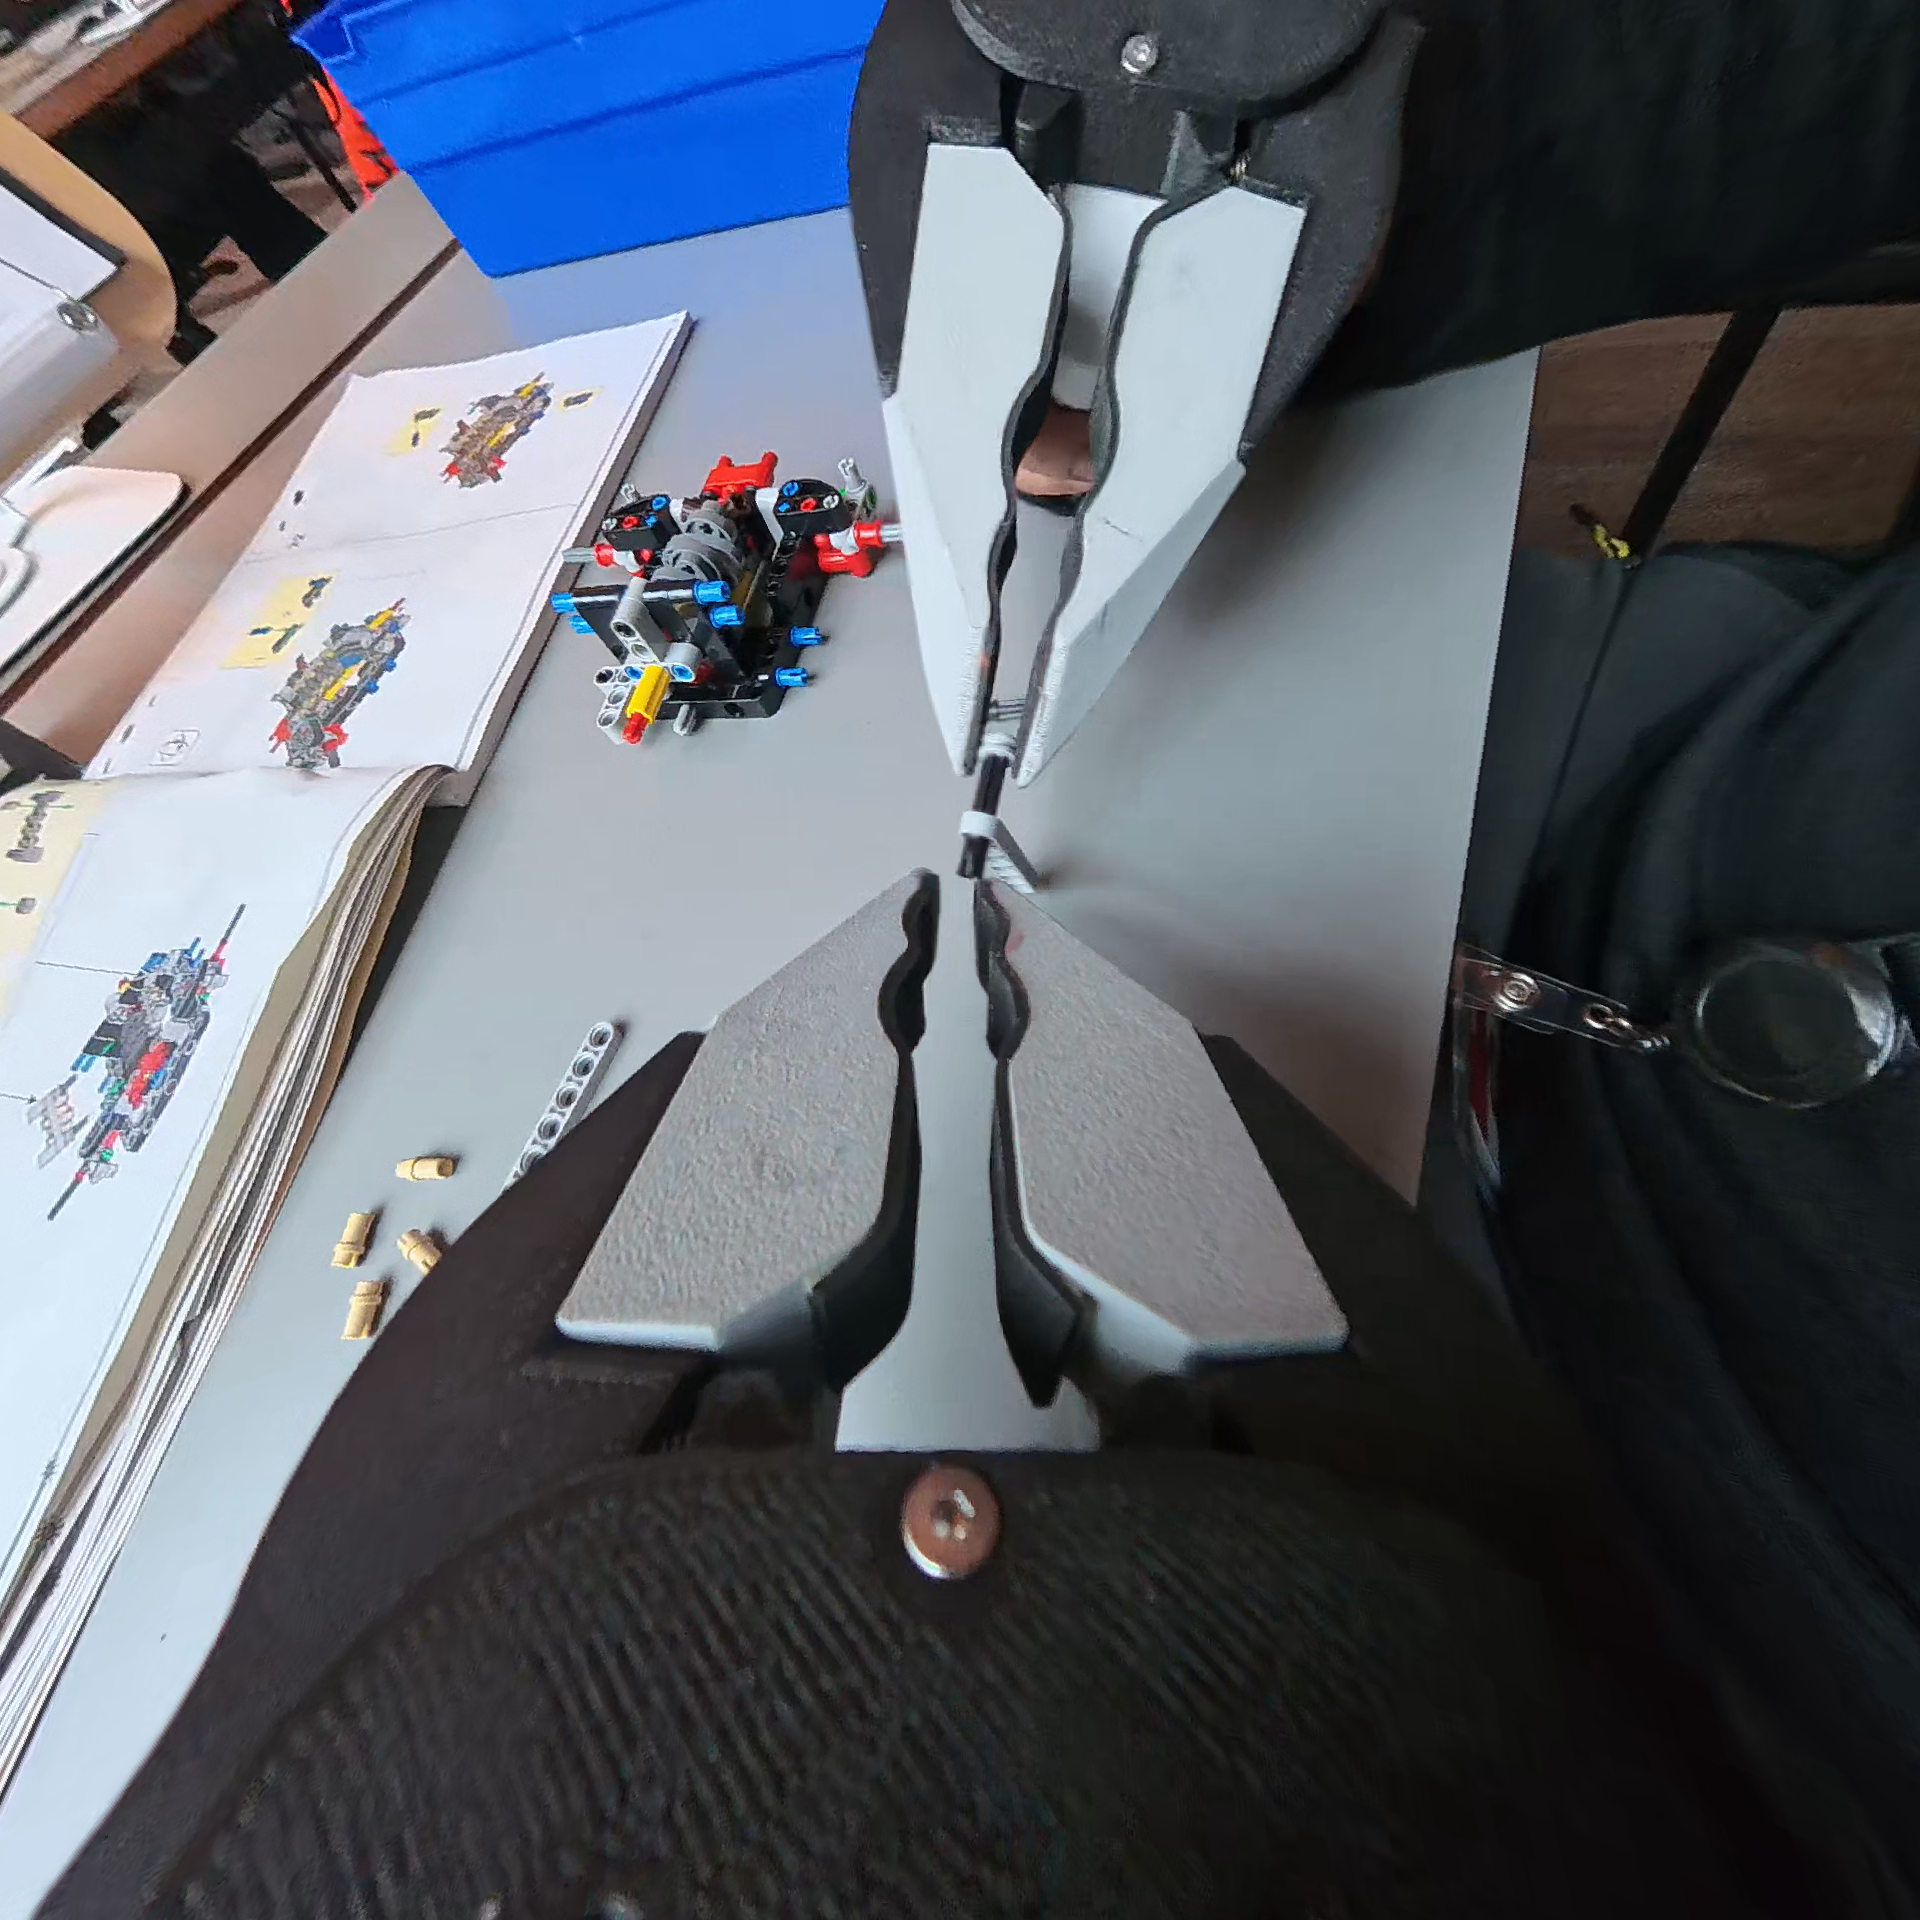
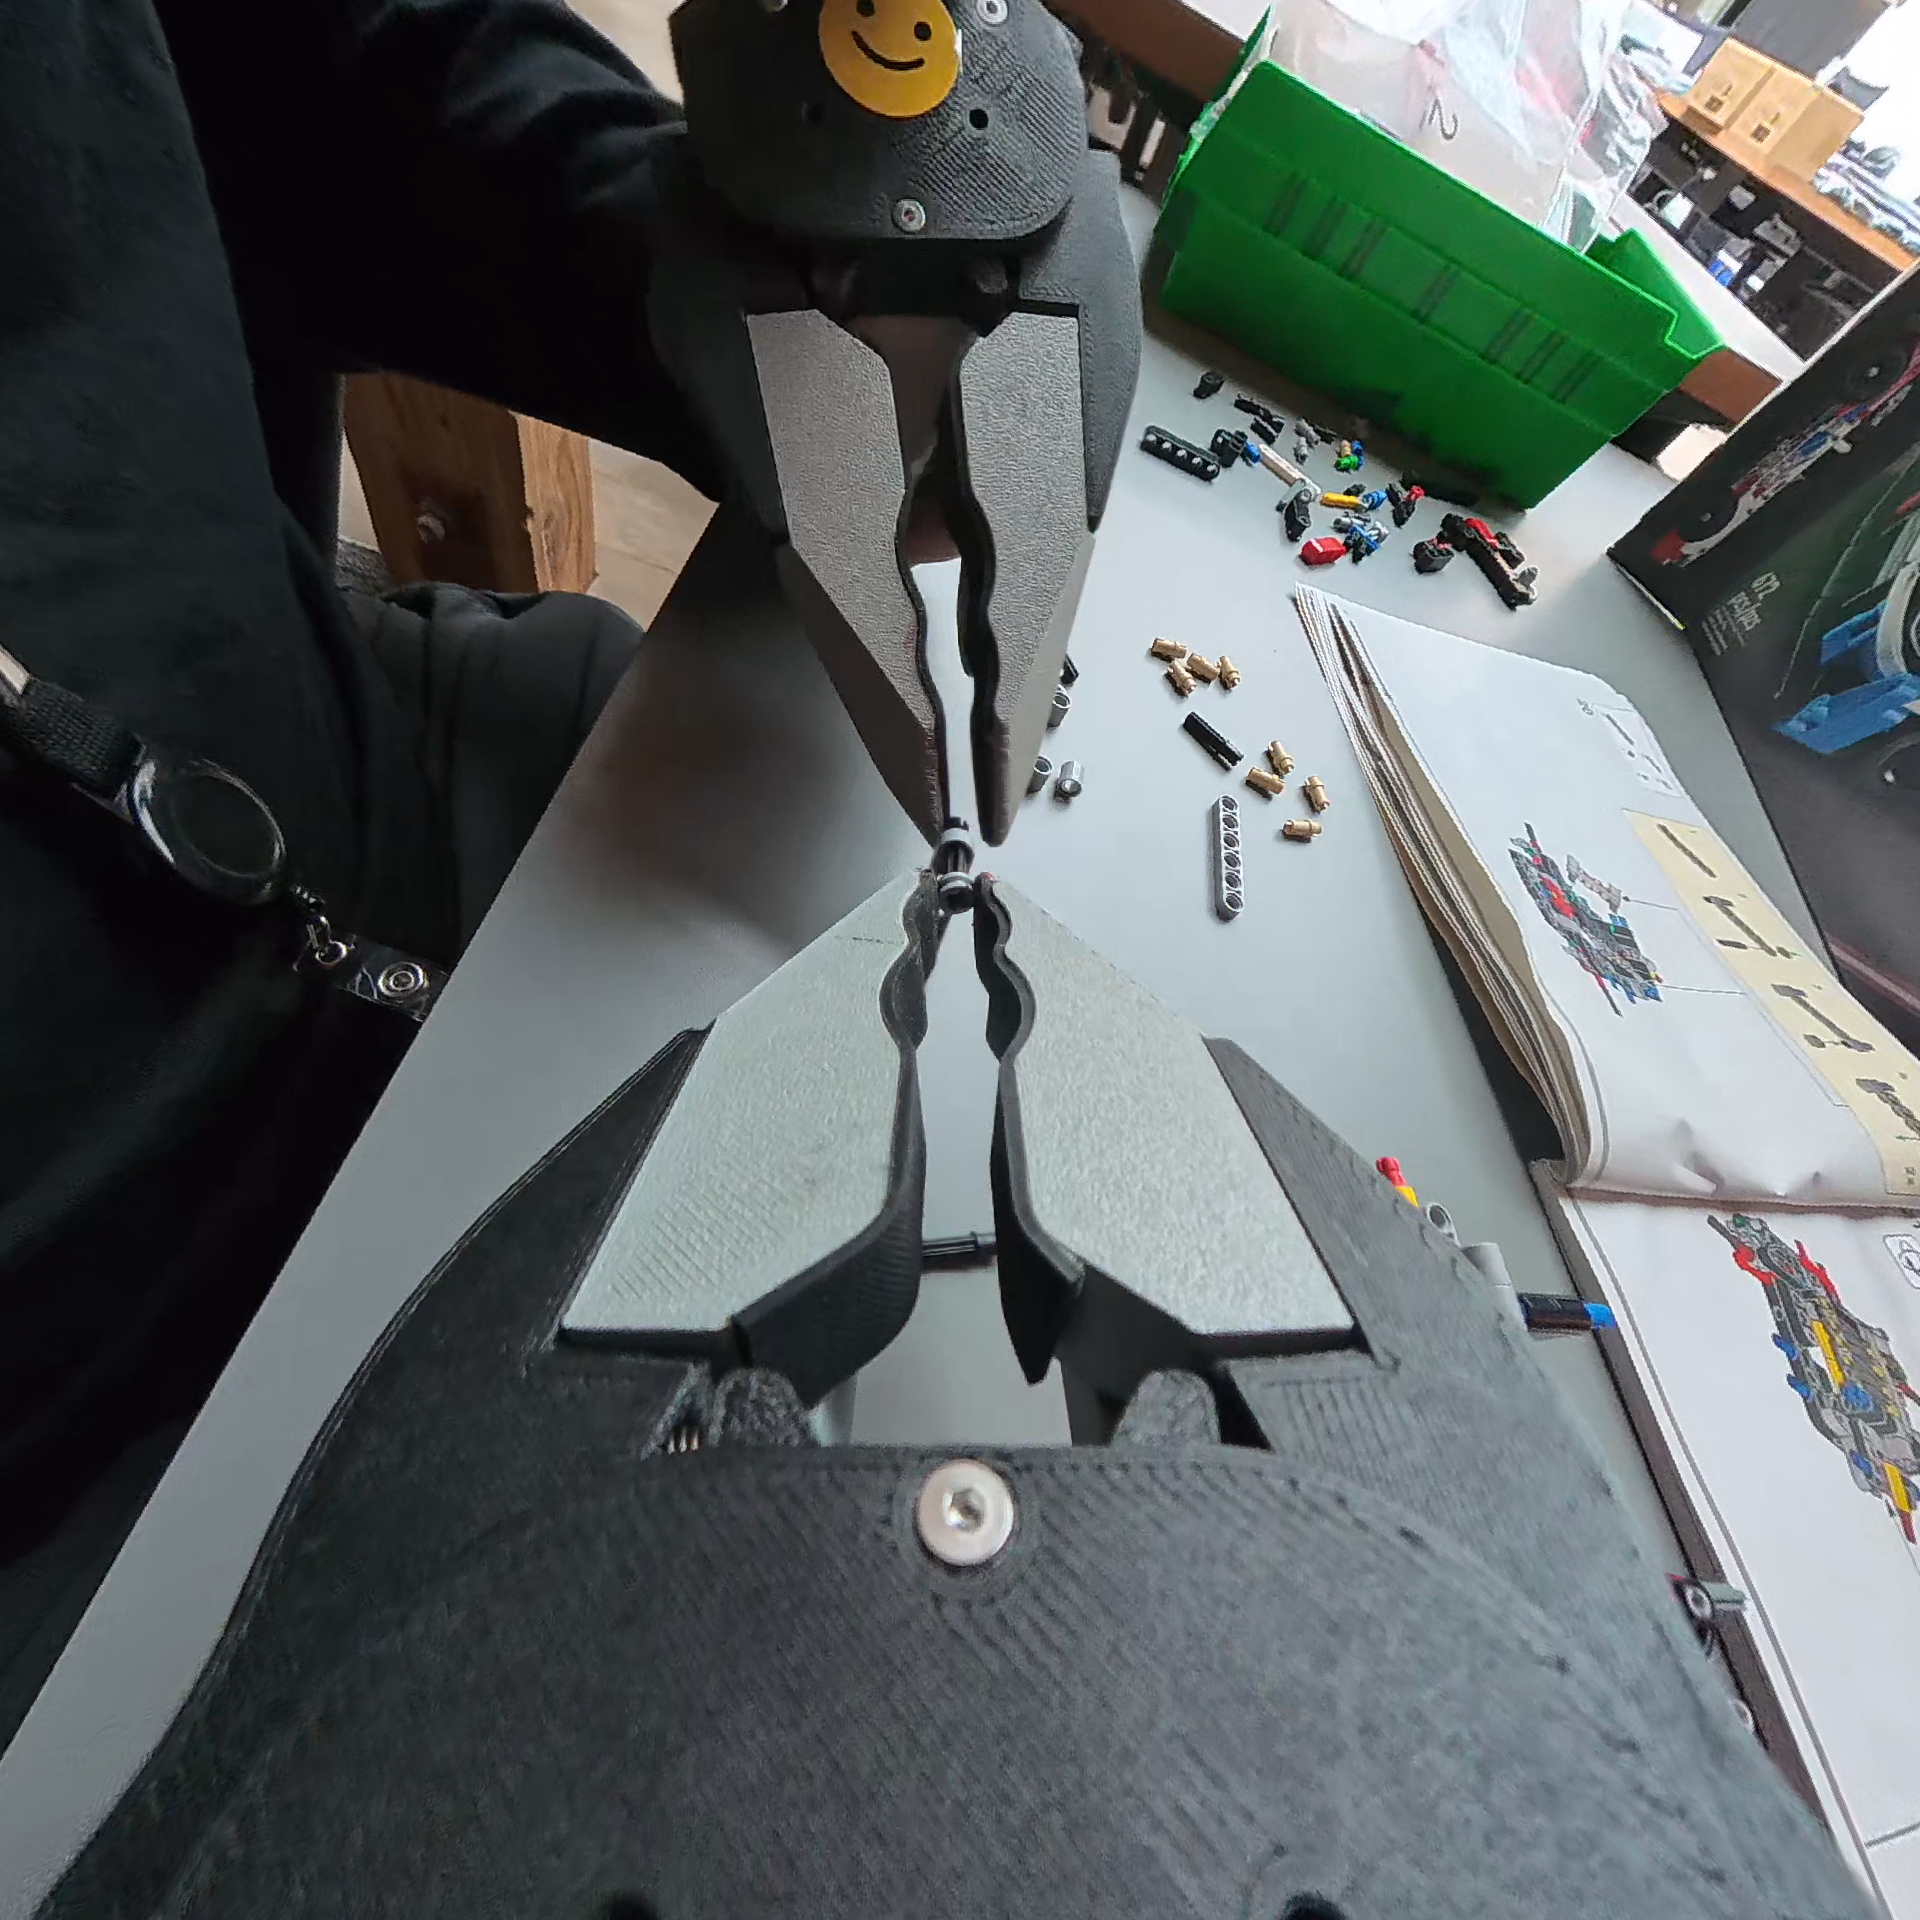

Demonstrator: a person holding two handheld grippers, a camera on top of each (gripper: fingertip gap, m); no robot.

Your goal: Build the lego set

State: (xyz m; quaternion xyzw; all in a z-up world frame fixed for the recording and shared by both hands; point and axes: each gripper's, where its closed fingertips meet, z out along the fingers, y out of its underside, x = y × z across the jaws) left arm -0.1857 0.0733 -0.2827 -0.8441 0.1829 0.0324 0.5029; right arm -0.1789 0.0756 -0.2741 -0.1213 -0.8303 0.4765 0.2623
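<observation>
Both tongs [image 1: 954, 888] [image 2: 956, 894] pinch one axle [image 1: 985, 805].

Grey desk [image 2: 727, 727]; green bin [image 2: 1403, 291] at one o'clock, blue bin [image 1: 623, 125] at eleven; tan pins [image 2: 1195, 665]; black axle [image 1: 987, 810] with white collars.

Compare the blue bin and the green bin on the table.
The blue bin appears smooth-walled; the green bin has dark grooves along its side. The blue bin stands beyond the half-built model; the green bin stands beyond the loose parts. Both are plastic bins on the grey table.
</observation>
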